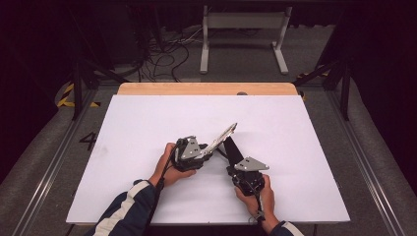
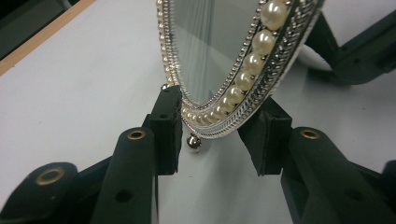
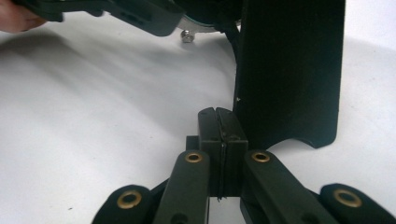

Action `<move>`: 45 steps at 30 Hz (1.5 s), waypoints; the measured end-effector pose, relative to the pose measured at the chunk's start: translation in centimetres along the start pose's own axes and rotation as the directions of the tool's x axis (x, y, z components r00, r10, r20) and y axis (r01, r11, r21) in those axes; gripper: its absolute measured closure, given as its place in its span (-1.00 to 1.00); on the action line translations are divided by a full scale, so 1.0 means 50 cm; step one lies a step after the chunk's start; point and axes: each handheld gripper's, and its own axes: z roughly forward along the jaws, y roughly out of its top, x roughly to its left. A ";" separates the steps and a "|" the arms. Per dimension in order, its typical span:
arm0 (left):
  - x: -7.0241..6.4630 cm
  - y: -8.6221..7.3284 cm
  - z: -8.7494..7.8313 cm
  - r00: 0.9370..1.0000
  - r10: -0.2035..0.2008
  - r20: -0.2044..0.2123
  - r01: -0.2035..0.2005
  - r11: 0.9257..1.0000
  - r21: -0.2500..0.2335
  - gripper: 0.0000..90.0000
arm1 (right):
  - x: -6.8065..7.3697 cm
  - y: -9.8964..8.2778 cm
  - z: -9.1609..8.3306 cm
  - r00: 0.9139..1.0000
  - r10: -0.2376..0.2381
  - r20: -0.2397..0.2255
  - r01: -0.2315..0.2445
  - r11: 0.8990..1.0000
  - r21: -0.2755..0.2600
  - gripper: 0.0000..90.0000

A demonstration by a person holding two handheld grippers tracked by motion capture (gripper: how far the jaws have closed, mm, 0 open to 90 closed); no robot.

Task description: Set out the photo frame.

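Our left gripper (image 2: 210, 135) clamps the frame's (image 2: 261, 60) rim; our right gripper (image 3: 218, 122) is closed, empty. Glass seems fragile, so we grip edges.

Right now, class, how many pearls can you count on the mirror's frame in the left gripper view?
8 on the pearl-edged mirror, running up its right rim from the bottom; more may be cut off above.

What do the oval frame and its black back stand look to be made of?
The oval frame looks like polished silver-toned metal or plated plastic: bright beaded ridges, set with glossy pearl-like beads, probably imitation. Its centre reflects like glass. The back stand looks matte black, perhaps covered card or plastic.
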 end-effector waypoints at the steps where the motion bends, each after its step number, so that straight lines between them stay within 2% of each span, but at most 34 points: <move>1: 0.000 0.001 -0.002 1.000 0.000 0.004 0.000 1.000 -0.004 0.35 | -0.002 0.000 0.000 1.000 0.002 0.000 -0.002 1.000 -0.001 1.00; 8: -0.009 0.008 -0.016 0.999 0.017 0.028 -0.016 0.999 -0.034 0.46 | -0.016 0.000 -0.003 1.000 0.013 0.007 -0.013 1.000 -0.003 1.00; 15: -0.014 0.012 -0.028 0.999 0.031 0.028 -0.030 0.999 -0.043 0.52 | -0.020 0.000 -0.004 1.000 0.018 0.009 -0.018 1.000 -0.003 1.00; 20: -0.018 0.012 -0.031 0.998 0.041 0.048 -0.039 0.998 -0.055 0.69 | -0.024 0.000 -0.005 1.000 0.019 0.008 -0.019 1.000 -0.005 1.00; 23: -0.017 0.013 -0.035 0.997 0.052 0.061 -0.048 0.997 -0.065 0.72 | -0.028 0.000 -0.005 1.000 0.023 0.012 -0.023 1.000 -0.008 1.00; 30: -0.018 0.013 -0.036 0.996 0.054 0.065 -0.050 0.997 -0.063 0.75 | -0.031 -0.001 -0.006 1.000 0.023 0.015 -0.023 1.000 -0.008 1.00; 33: -0.018 0.015 -0.038 0.996 0.067 0.063 -0.063 0.996 -0.066 0.76 | -0.032 -0.001 -0.006 1.000 0.020 0.014 -0.020 1.000 -0.009 1.00; 37: -0.020 0.015 -0.032 0.996 0.064 0.063 -0.060 0.996 -0.064 0.71 | -0.034 -0.001 -0.006 1.000 0.022 0.012 -0.022 1.000 -0.009 1.00; 40: -0.020 0.015 -0.018 0.998 0.057 0.039 -0.055 0.997 -0.051 0.49 | -0.034 -0.001 -0.005 1.000 0.025 0.009 -0.025 1.000 -0.006 1.00; 45: -0.020 0.014 0.003 1.000 0.018 0.010 -0.017 0.999 -0.042 0.36 | -0.033 -0.001 -0.003 1.000 0.024 0.007 -0.024 1.000 -0.002 1.00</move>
